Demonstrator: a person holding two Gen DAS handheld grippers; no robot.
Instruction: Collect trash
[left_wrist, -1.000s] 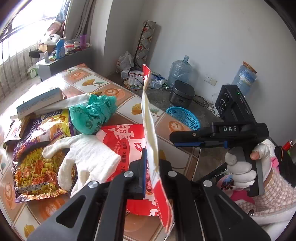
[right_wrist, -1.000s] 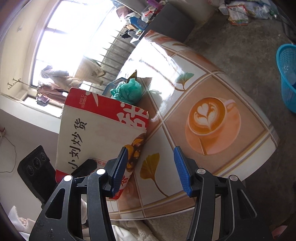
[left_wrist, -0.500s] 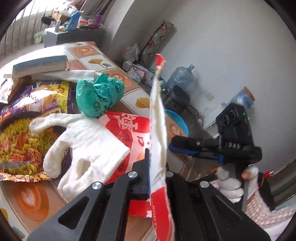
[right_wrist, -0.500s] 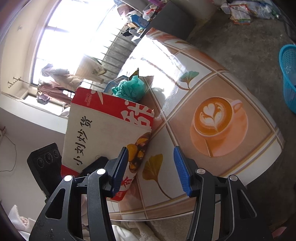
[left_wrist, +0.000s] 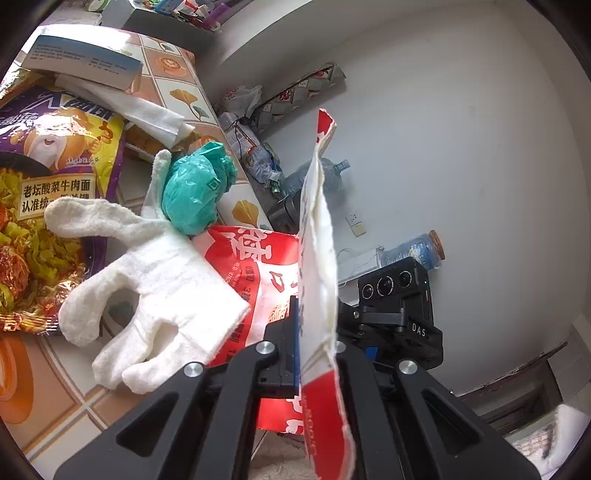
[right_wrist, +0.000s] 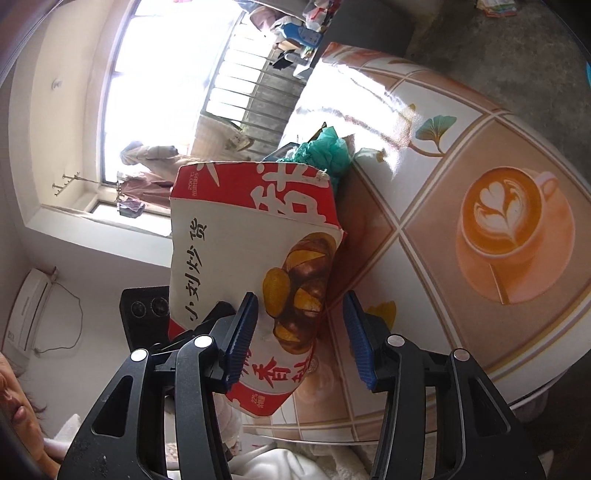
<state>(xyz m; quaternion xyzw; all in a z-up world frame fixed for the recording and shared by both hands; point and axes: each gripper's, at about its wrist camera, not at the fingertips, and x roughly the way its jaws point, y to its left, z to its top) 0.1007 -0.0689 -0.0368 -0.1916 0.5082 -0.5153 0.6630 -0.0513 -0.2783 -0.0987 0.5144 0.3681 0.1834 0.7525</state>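
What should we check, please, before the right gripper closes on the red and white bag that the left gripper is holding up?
1. Left gripper clamped on the red and white bag: ok, its jaws are shut on the bag's edge.
2. Bag lifted off the table: ok, it hangs upright beside the table edge.
3. Bag between the right gripper fingers: ok, its lower part lies between the closing jaws.
4. Right pads pressing on the bag: not ok, a gap shows on each side.
5. Nothing else caught with the bag: ok, the white glove and green plastic bag lie on the table.
6. Bag empty: cannot tell.
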